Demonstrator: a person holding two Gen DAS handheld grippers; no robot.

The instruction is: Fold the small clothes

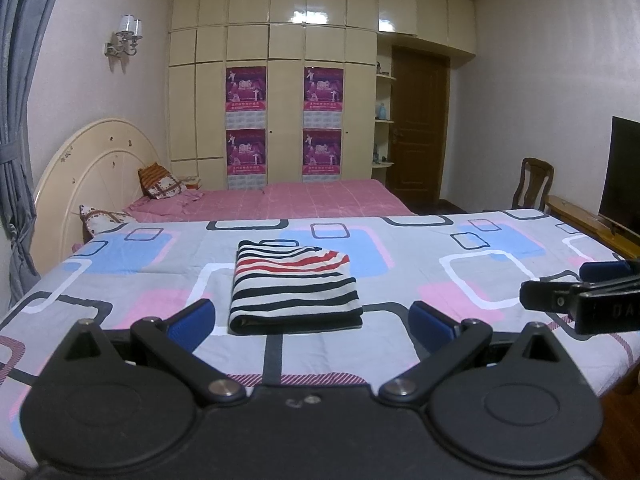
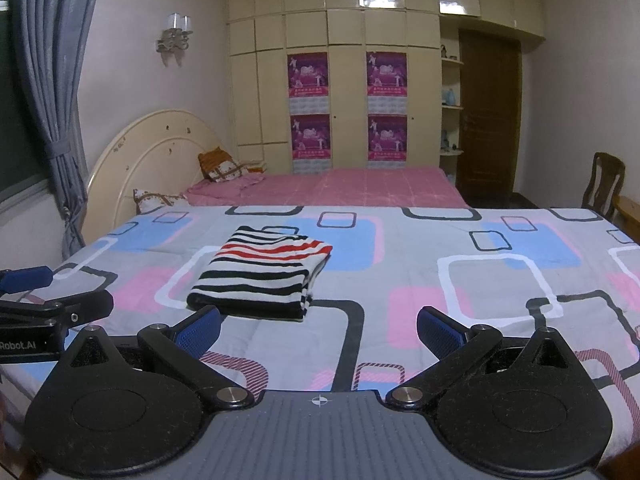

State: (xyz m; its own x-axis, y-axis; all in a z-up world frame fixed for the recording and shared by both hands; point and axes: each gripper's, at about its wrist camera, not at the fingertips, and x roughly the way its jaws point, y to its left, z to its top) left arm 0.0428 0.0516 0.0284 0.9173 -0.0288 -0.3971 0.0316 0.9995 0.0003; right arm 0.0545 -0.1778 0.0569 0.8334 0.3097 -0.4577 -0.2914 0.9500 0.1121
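Note:
A striped garment (image 1: 295, 286) in white, black and red lies folded into a neat rectangle on the patterned bed cover (image 1: 460, 264). It also shows in the right wrist view (image 2: 262, 274), left of centre. My left gripper (image 1: 312, 326) is open and empty, just in front of the garment's near edge, apart from it. My right gripper (image 2: 319, 330) is open and empty, to the right of the garment. The right gripper shows side-on at the right edge of the left wrist view (image 1: 580, 300). The left gripper shows at the left edge of the right wrist view (image 2: 52, 304).
A pink bed (image 1: 304, 200) with pillows (image 1: 160, 184) and a cream headboard (image 1: 92, 176) lies behind. A wardrobe with posters (image 1: 284, 120), a door (image 1: 420, 128), a wooden chair (image 1: 534, 184) and a dark screen (image 1: 624, 172) stand beyond. A curtain (image 1: 16, 120) hangs at the left.

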